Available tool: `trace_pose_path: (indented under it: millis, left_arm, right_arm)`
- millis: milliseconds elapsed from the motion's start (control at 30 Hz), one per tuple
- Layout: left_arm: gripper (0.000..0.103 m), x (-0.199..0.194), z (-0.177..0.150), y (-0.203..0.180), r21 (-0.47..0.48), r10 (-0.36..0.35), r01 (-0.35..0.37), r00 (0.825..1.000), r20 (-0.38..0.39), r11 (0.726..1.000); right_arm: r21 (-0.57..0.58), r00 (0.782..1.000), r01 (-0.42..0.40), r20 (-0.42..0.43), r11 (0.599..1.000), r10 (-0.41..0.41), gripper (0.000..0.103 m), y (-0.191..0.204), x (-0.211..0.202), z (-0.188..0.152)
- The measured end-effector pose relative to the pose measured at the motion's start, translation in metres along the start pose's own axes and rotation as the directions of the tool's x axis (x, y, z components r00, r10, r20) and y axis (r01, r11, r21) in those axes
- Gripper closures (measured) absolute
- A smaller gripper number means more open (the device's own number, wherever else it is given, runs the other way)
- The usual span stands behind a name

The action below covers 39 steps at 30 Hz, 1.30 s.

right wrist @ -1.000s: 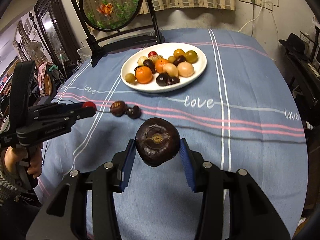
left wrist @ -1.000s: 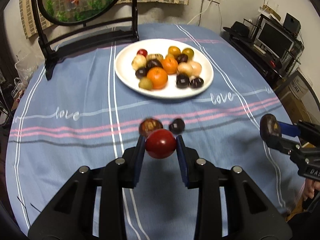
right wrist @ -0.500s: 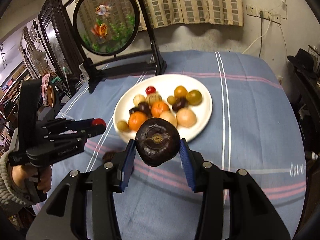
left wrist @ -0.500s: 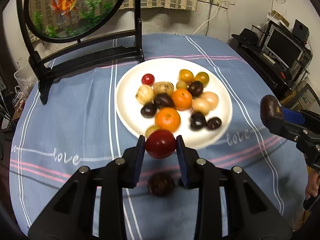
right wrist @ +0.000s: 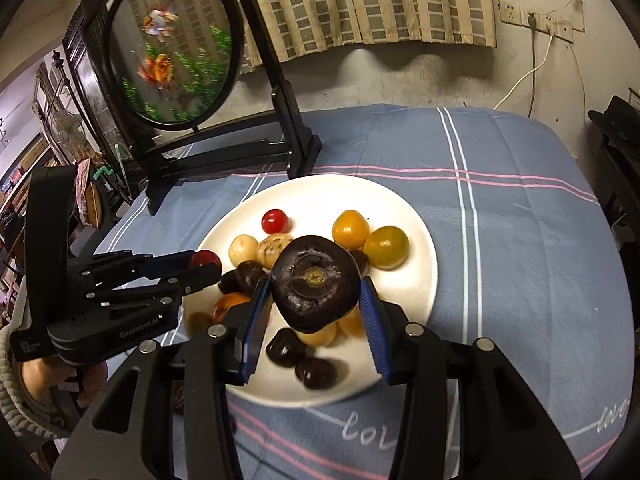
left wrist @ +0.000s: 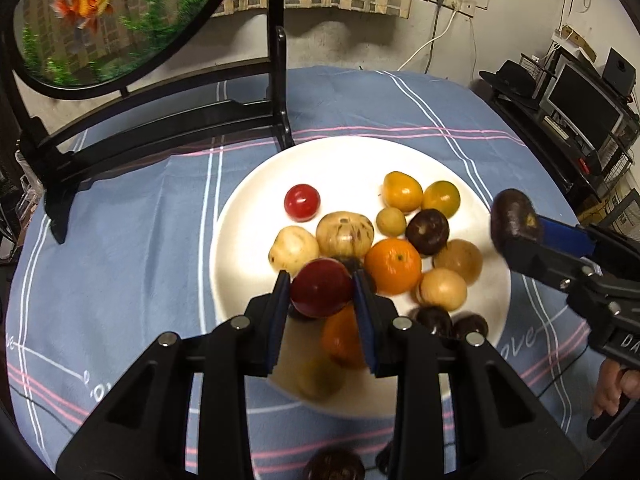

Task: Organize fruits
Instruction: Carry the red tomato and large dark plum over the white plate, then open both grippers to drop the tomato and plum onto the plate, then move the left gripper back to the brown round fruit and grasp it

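A white plate (left wrist: 352, 160) (right wrist: 416, 232) on the blue cloth holds several fruits: oranges, yellow, tan, dark purple and one small red. My left gripper (left wrist: 321, 288) is shut on a red fruit (left wrist: 321, 288) and holds it above the plate's near left part; it also shows in the right wrist view (right wrist: 205, 261). My right gripper (right wrist: 315, 282) is shut on a dark purple fruit (right wrist: 315, 282) above the plate's middle; it shows at the right in the left wrist view (left wrist: 514, 220).
A dark fruit (left wrist: 334, 466) lies on the cloth near the plate's front edge. A black stand with a round goldfish panel (right wrist: 176, 52) rises behind the plate at the back left. Shelves with electronics (left wrist: 580, 104) stand past the table's right edge.
Both grippers have moved forward with their fruits, from above the bare cloth to above the plate. The loose dark fruits on the cloth have slid under and behind the grippers.
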<state>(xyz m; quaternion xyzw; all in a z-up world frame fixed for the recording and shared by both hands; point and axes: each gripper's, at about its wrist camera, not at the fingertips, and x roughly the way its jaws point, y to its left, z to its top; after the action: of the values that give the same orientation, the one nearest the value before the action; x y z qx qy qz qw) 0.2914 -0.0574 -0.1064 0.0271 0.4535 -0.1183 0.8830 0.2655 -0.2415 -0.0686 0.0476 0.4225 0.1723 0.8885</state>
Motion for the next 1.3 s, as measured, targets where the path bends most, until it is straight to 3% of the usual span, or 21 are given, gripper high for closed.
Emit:
trace_pose_path:
  millis: [400,467,533,667,900,1300]
  left_arm:
    - [0.07,0.021,0.017,-0.003,-0.002,0.005,-0.005,1.0,0.009,1.0]
    - [0.055,0.023,0.02,-0.003,-0.008,0.011,-0.011,1.0,0.011,1.0]
    - [0.048,0.022,0.022,-0.003,-0.014,0.019,-0.019,1.0,0.022,1.0]
    - [0.046,0.019,0.024,-0.003,-0.014,0.017,-0.017,1.0,0.021,1.0]
    - [0.045,-0.006,0.019,0.0,-0.032,0.023,-0.021,0.999,0.046,0.999]
    - [0.041,-0.086,-0.007,0.0,-0.029,0.04,-0.037,0.992,0.117,0.999]
  right_arm:
    - [-0.011,0.999,0.025,-0.032,1.0,-0.025,0.057,-0.006,0.031,0.004]
    - [-0.011,0.999,0.023,-0.024,1.0,-0.024,0.053,-0.005,0.03,0.006]
    - [-0.013,0.999,0.035,-0.008,0.999,-0.035,0.038,-0.004,0.028,0.008]
    - [-0.02,0.999,0.038,0.018,0.999,-0.038,0.038,-0.002,0.02,0.01]
    - [0.0,0.999,0.043,0.032,0.999,-0.043,0.038,0.003,-0.004,0.006]
    - [-0.016,0.996,0.045,0.072,0.999,-0.044,0.037,0.038,-0.078,-0.028]
